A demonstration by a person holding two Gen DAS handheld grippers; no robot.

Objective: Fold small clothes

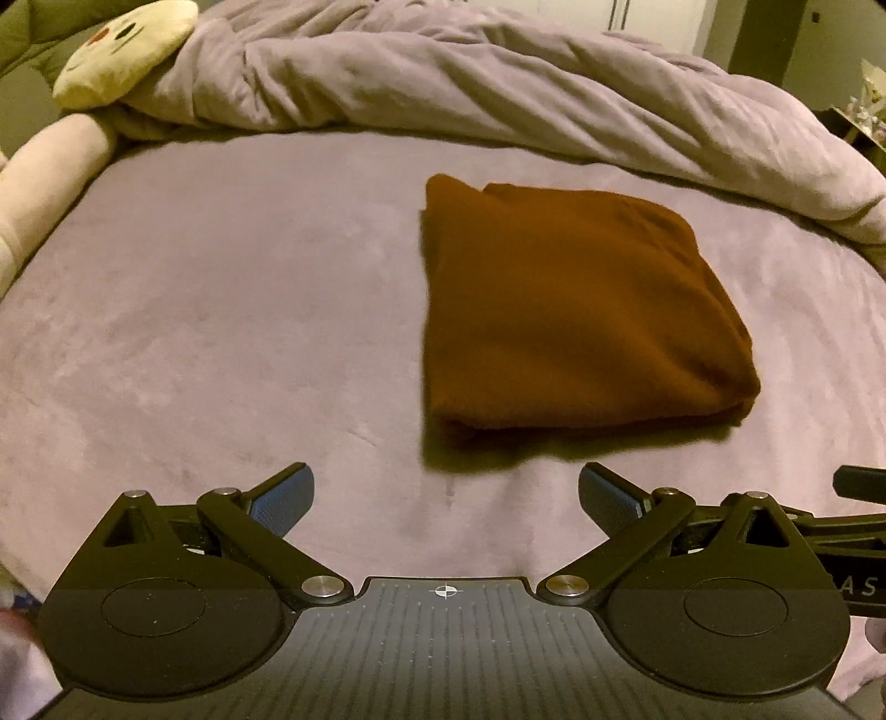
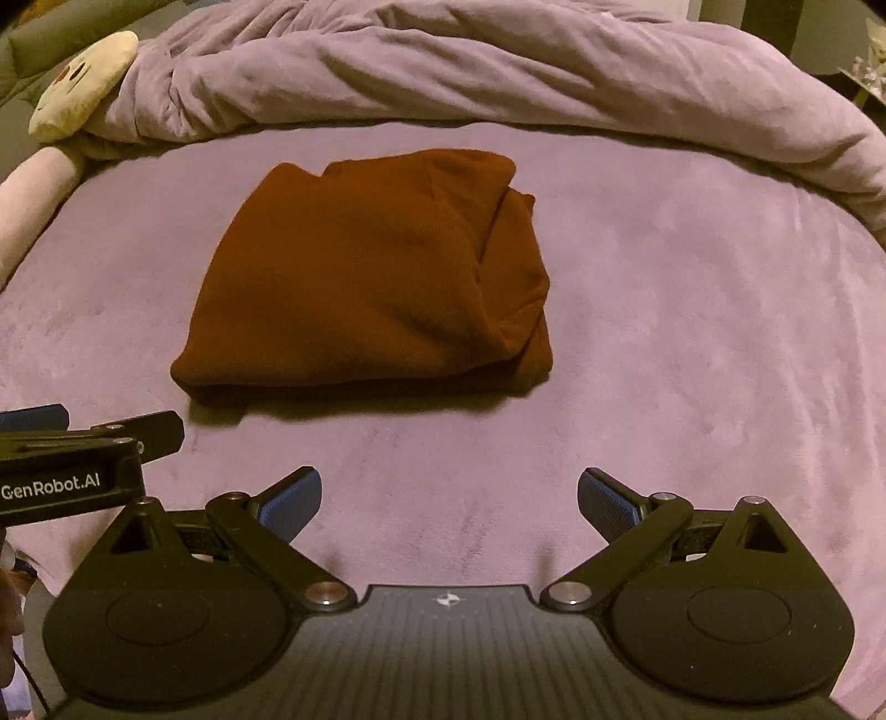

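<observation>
A rust-brown garment (image 1: pixel 576 310) lies folded into a thick square on the mauve bed sheet (image 1: pixel 221 332). In the left wrist view it sits ahead and to the right of my left gripper (image 1: pixel 446 498), which is open with nothing between its blue pads. In the right wrist view the same brown garment (image 2: pixel 371 282) lies ahead and slightly left of my right gripper (image 2: pixel 448 501), also open and empty. Both grippers hover short of the garment's near edge. The left gripper's body (image 2: pixel 72 459) shows at the left edge of the right wrist view.
A bunched mauve duvet (image 1: pixel 498 83) runs along the far side of the bed. A cream plush toy (image 1: pixel 122 50) and a pale bolster (image 1: pixel 44 171) lie at the far left. Bare sheet (image 2: pixel 692 332) stretches to the right of the garment.
</observation>
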